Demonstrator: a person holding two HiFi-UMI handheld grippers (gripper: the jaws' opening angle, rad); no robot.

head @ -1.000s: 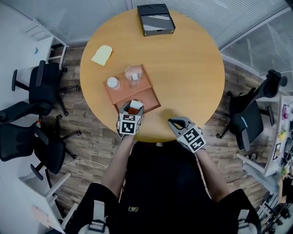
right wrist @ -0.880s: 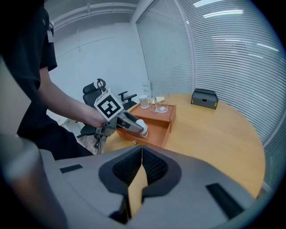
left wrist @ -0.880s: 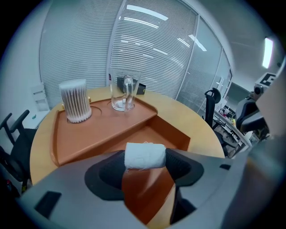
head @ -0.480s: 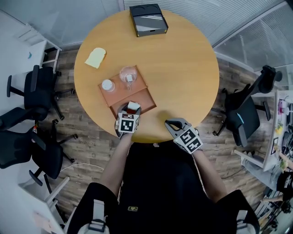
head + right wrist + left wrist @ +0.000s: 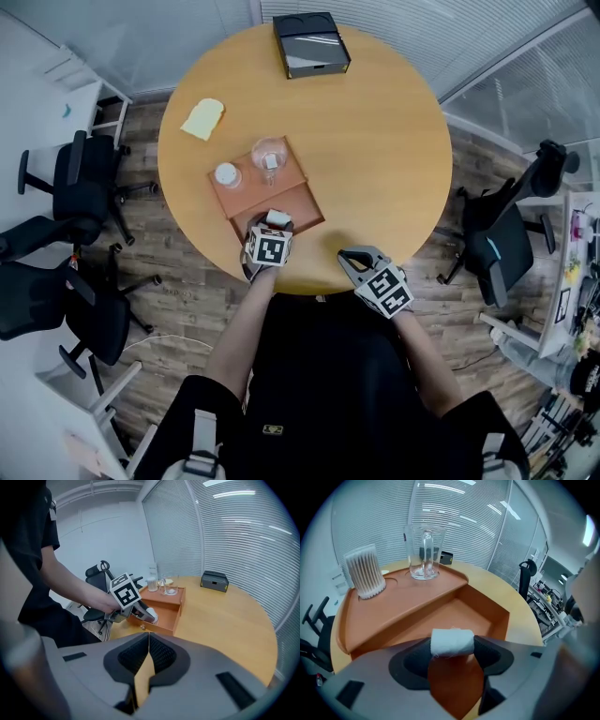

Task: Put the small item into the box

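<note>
Left gripper, tilted down, pinches a white roll; right gripper has its jaws together.

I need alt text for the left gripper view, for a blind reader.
The left gripper holds a small white roll over the open lower part of an orange box. Behind, on the box's raised shelf, stand a cotton swab holder and a clear glass.

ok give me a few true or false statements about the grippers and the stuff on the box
The left gripper holds a white roll: true.
The right gripper is wide open: false, its jaws are together with nothing between them.
The white roll is over the orange box's open compartment: true.
The glass jar lies on its side: false, it stands upright on the box.
</note>
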